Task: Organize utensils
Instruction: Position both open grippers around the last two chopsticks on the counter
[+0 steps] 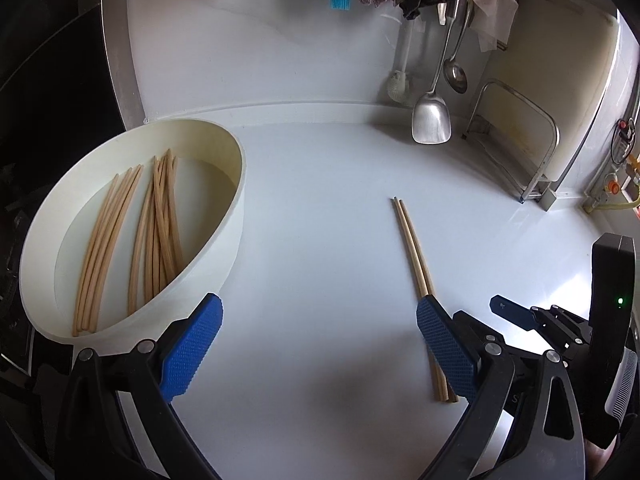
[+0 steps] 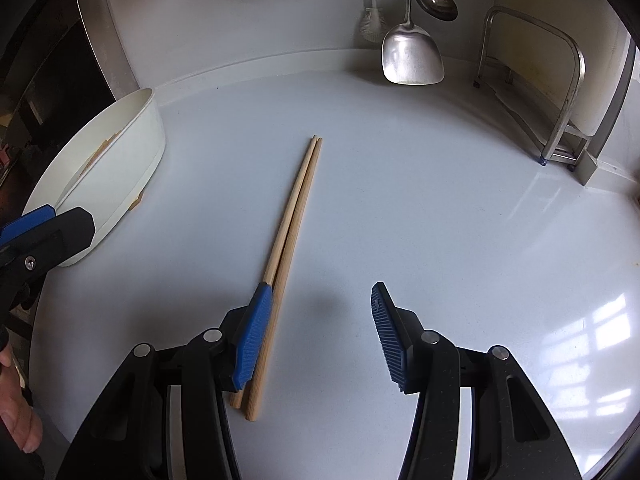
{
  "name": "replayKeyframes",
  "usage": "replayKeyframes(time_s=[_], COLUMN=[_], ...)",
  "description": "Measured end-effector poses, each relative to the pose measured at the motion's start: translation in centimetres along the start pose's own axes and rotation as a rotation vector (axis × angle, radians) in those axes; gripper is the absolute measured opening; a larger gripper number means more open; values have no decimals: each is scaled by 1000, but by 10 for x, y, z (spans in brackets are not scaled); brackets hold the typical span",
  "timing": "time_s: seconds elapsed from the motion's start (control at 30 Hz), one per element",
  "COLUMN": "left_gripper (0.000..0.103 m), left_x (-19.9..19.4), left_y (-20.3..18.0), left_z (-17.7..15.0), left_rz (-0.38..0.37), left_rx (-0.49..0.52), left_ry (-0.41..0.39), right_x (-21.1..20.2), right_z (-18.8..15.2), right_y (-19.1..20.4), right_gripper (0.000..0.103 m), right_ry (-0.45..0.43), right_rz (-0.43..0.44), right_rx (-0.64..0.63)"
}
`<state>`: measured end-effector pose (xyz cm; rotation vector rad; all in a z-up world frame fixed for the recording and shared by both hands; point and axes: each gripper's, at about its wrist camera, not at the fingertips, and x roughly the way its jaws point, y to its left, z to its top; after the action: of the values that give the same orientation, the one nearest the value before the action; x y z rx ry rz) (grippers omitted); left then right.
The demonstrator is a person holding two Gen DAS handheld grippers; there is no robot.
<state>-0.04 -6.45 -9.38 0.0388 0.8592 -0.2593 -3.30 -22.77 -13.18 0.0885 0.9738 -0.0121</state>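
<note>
- Two wooden chopsticks (image 2: 294,236) lie side by side, touching, on the white counter (image 2: 440,208); in the right wrist view they run from about 6 o'clock up toward 12 o'clock, thin tips farthest from the camera.
- The right gripper (image 2: 320,336) hangs over their thick ends, its jaws apart and gripping nothing; the left-hand blue pad (image 2: 252,340) overlaps the pair in the view, but contact cannot be told.
- The left gripper (image 1: 316,350) is spread wide and empty; the pair lies at its 3 o'clock side, partly behind the blue pad (image 1: 446,354) there.
- A white oval tub (image 1: 236,216) sits at 10 o'clock in the left wrist view, holding many more chopsticks (image 1: 160,224) lying flat.
- A steel spatula (image 2: 412,56) and ladle (image 2: 436,0) hang at about 1 o'clock, by the back wall.
</note>
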Motion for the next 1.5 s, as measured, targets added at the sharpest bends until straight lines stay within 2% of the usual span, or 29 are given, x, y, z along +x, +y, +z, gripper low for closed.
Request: replayKeyframes(time_s=[0.17, 0.67, 0.73, 0.87, 0.93, 1.0, 1.07, 1.33, 1.5], left_gripper=[96, 96, 96, 96, 96, 96, 96, 96, 96], left_x=[13, 20, 20, 20, 21, 21, 22, 31, 47], left_y=[0, 6, 6, 5, 1, -1, -4, -27, -45], left_z=[-14, -23, -22, -21, -21, -21, -21, -16, -11], left_rz=[8, 2, 4, 0, 1, -1, -5, -38, -63], left_rx=[-6, -28, -35, -41, -39, -41, -39, -26, -33], left_ry=[7, 15, 12, 13, 11, 12, 16, 31, 68], right_x=[9, 18, 17, 17, 18, 18, 18, 14, 10], right_z=[-5, -4, -4, -4, -4, -4, -4, -5, -6], right_y=[1, 19, 19, 20, 20, 19, 18, -5, -30], right_gripper=[50, 49, 46, 27, 23, 12, 7, 7, 7], right_ry=[-45, -41, -54, -55, -53, -53, -54, -59, -60], right_rz=[11, -68, -70, -66, -61, -59, -64, -71, -88], right_rx=[11, -69, -75, -88, -91, -97, -108, -62, -20])
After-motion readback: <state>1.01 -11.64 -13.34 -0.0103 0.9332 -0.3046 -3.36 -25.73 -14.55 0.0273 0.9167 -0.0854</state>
